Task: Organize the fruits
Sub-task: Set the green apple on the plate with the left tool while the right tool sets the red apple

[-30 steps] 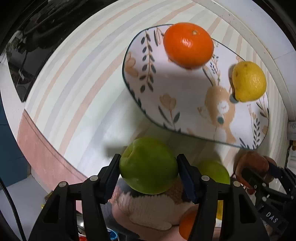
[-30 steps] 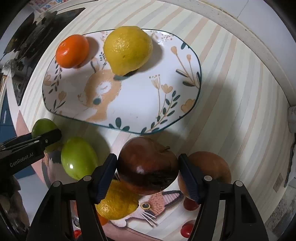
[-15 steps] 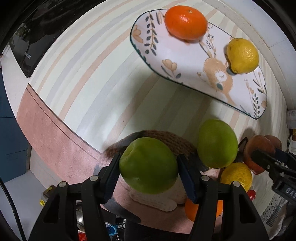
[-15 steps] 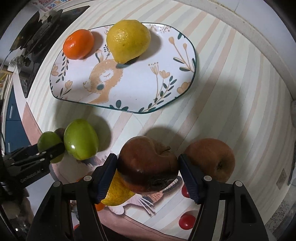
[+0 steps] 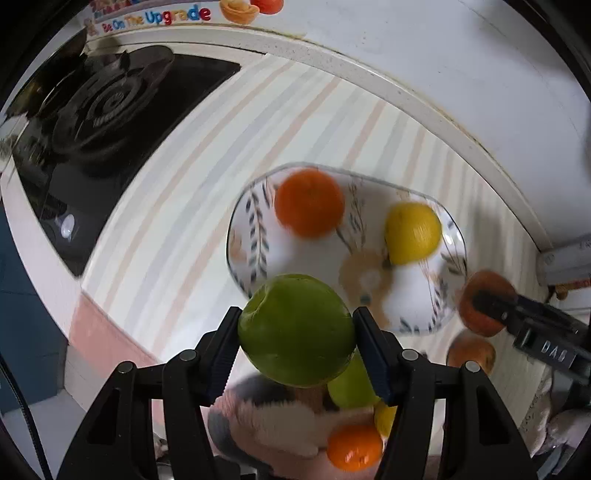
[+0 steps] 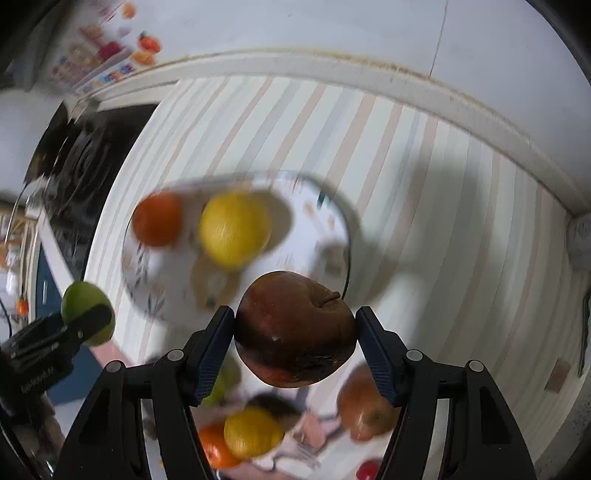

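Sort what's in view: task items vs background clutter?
Job:
green apple in left gripper
dark red apple in right gripper
plate holding orange, lemon

Lying about:
gas stove
wall sticker

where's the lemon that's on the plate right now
The lemon sits on the patterned plate, beside the orange; in the left wrist view it is right of the orange, toward the wall side.

My round green apple is smooth, glossy; at one o'clock the oval glazed ceramic plate shines.
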A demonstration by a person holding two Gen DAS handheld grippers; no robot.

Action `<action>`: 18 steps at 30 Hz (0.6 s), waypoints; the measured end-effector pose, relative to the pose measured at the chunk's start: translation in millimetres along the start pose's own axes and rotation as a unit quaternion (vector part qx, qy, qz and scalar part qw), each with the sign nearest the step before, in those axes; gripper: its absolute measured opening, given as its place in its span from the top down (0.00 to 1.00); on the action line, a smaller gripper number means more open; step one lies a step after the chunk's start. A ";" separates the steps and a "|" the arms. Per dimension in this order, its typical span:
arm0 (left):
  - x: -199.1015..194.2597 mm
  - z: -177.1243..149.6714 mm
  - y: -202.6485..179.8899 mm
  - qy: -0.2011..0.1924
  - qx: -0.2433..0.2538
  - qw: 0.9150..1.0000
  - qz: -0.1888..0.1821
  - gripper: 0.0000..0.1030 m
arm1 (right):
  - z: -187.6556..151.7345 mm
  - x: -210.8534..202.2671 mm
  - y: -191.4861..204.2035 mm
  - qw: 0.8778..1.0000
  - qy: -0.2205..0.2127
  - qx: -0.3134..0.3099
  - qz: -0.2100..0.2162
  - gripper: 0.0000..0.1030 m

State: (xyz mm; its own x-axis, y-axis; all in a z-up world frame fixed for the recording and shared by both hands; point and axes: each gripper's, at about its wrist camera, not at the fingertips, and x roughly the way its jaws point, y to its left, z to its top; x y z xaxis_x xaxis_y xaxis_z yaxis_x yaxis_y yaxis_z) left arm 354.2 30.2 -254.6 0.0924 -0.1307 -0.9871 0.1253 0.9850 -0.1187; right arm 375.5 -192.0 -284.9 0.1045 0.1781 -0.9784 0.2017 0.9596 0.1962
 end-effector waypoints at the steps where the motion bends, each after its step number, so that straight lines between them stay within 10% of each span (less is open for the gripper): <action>1: 5.5 8.8 -0.7 0.005 0.004 1.000 0.003 0.43 | 9.0 4.5 -0.1 1.000 0.002 -0.001 -0.007 0.32; 18: 69.8 47.5 2.7 0.072 0.003 0.997 0.017 0.43 | 48.5 42.9 1.1 1.000 0.014 -0.013 -0.019 0.31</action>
State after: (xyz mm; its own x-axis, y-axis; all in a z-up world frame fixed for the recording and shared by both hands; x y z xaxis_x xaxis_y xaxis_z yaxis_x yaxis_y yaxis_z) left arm 407.9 18.4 -318.8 -0.0466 -0.0794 -0.9958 0.1307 0.9878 -0.0848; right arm 427.4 -193.8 -323.6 0.0697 0.1480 -0.9865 0.1803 0.9708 0.1584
